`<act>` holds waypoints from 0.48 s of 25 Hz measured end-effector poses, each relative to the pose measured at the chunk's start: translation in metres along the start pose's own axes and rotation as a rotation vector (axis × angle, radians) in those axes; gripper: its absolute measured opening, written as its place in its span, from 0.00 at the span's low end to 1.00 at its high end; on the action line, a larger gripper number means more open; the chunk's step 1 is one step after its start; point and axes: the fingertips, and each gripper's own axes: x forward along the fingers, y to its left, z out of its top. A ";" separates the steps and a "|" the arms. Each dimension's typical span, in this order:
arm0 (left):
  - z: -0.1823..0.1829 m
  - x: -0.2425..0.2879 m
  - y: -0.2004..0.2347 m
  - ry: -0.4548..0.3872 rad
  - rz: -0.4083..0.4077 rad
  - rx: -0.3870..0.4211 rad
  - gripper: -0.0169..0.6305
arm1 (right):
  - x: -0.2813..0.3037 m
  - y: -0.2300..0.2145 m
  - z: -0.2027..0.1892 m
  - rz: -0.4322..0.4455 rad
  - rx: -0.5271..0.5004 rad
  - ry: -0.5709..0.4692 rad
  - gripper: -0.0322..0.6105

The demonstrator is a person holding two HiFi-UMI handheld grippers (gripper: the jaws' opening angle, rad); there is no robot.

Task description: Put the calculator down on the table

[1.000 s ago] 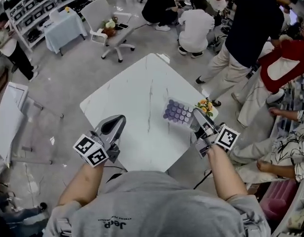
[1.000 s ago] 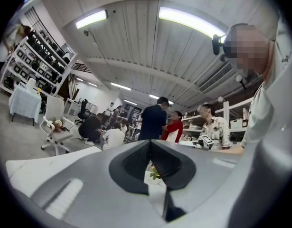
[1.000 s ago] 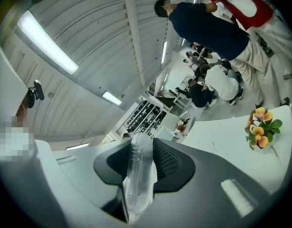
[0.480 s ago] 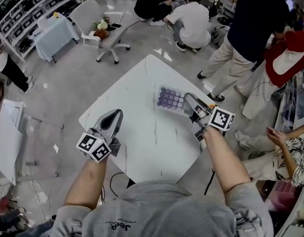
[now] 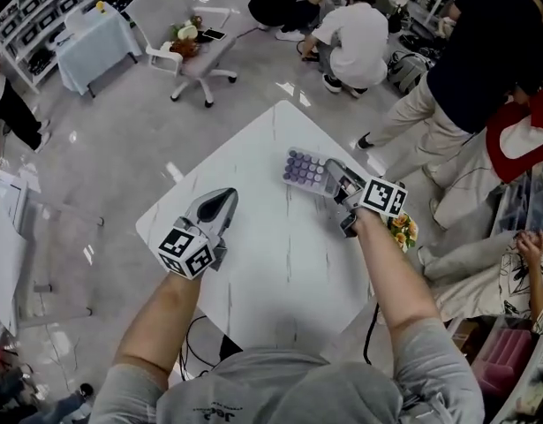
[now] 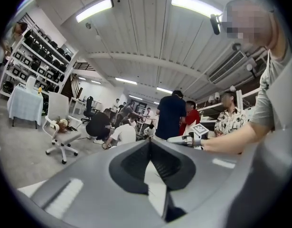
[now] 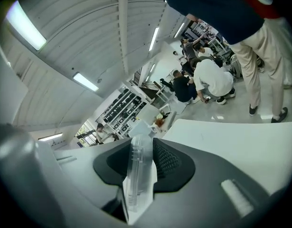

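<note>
Holding the calculator (image 5: 305, 168) by its near end with the right gripper (image 5: 337, 182), fingers (image 7: 172, 163) closed on its thin edge. Keys facing up, over the far right part of the desk (image 5: 253, 153); not possible to tell if touching it. Over the near left part, left gripper (image 5: 220, 201) with fingers (image 6: 131, 163) closed together, tips meeting, nothing between.

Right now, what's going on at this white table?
A person stands over a white marble-look table with a two-jaw tool in each hand. The right tool is shut on the edge of a clear-cased calculator with round purple keys, holding it over the table's far right side; it doesn't look set down yet. The left tool is shut on nothing, above the table's left edge. Beyond the table, other people stand or crouch.
</note>
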 end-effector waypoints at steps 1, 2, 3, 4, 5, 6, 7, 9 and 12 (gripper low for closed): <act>-0.005 0.005 0.007 0.005 0.002 -0.003 0.12 | 0.011 -0.010 -0.002 -0.010 0.004 0.009 0.21; -0.010 0.011 0.014 0.010 0.003 -0.005 0.12 | 0.021 -0.019 -0.003 -0.020 0.008 0.017 0.21; -0.015 0.017 0.021 0.015 0.004 -0.006 0.12 | 0.031 -0.028 -0.005 -0.028 0.012 0.025 0.21; -0.020 0.023 0.026 0.020 0.003 -0.007 0.12 | 0.040 -0.036 -0.006 -0.034 0.016 0.032 0.21; -0.025 0.029 0.030 0.025 0.001 -0.008 0.12 | 0.047 -0.044 -0.008 -0.040 0.020 0.038 0.21; -0.030 0.035 0.033 0.029 -0.002 -0.010 0.12 | 0.053 -0.052 -0.010 -0.045 0.025 0.044 0.21; -0.034 0.041 0.036 0.034 -0.006 -0.014 0.12 | 0.058 -0.059 -0.013 -0.051 0.032 0.051 0.21; -0.040 0.052 0.041 0.039 -0.015 -0.021 0.12 | 0.069 -0.070 -0.019 -0.060 0.043 0.071 0.21; -0.048 0.068 0.047 0.048 -0.037 -0.031 0.12 | 0.084 -0.084 -0.028 -0.069 0.057 0.107 0.21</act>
